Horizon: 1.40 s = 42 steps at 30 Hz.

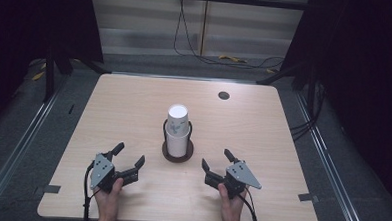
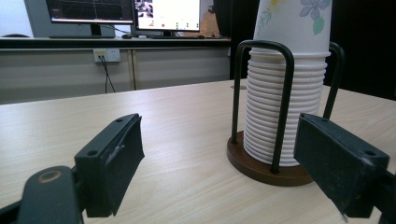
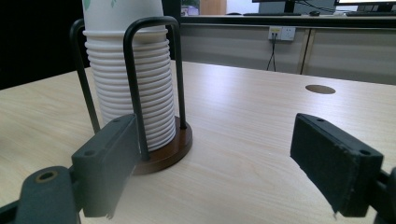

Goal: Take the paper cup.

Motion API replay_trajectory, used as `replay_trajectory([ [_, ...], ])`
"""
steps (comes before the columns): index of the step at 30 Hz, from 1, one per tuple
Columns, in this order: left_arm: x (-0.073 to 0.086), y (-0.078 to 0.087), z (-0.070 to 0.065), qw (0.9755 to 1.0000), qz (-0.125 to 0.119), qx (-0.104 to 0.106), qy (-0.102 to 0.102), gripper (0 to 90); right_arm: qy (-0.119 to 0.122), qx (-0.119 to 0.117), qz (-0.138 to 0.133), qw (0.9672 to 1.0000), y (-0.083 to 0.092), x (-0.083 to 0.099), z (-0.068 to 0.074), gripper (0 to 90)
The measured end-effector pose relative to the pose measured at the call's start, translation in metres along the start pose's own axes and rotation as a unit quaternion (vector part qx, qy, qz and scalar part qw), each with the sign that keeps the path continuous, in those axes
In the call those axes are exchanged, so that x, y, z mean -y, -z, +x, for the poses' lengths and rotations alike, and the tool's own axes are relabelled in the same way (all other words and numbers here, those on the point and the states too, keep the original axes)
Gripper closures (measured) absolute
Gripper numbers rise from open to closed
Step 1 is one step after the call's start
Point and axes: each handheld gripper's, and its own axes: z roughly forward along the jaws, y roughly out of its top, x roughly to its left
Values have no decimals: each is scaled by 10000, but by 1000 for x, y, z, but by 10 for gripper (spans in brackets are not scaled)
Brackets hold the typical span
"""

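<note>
A stack of white paper cups (image 1: pixel 177 127) with a flower print stands upside down in a holder with a round wooden base (image 1: pixel 177 154) and black wire hoops, at the table's middle. The left gripper (image 1: pixel 129 156) rests near the front edge, left of the holder, jaws wide open and empty. The right gripper (image 1: pixel 217 159) sits right of the holder, also wide open and empty. The left gripper view has the cup stack (image 2: pixel 287 88) ahead to the right, between its fingers (image 2: pixel 112 161). In the right gripper view the cup stack (image 3: pixel 128 79) stands ahead to the left.
The light wooden table (image 1: pixel 108 116) has a round cable hole (image 1: pixel 223 95) at the back right. Tape strips mark the front corners (image 1: pixel 306 197). Cables lie on the floor behind the table. Monitors (image 2: pixel 126 11) stand on a far desk.
</note>
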Motion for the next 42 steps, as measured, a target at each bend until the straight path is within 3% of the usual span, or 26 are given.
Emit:
replay_trajectory([
  [8, -1, 0, 0, 9997, 103, 218, 68, 157, -70, -13, 23, 10000, 0, 0, -1, 146],
  [18, -1, 0, -4, 9995, 125, 275, 45, 157, -91, -134, 80, 9998, 1, 0, 0, 185],
  [25, -2, 0, -8, 9987, 272, 416, -115, 157, 29, -384, 394, 9985, -6, -3, 10, 197],
  [36, -2, 1, -9, 9977, 312, 585, -106, 157, -29, -861, 298, 9958, -15, -32, 11, 208],
  [42, -2, 2, -9, 9970, 275, 713, -92, 155, -30, -976, 282, 9948, -20, -45, 10, 189],
])
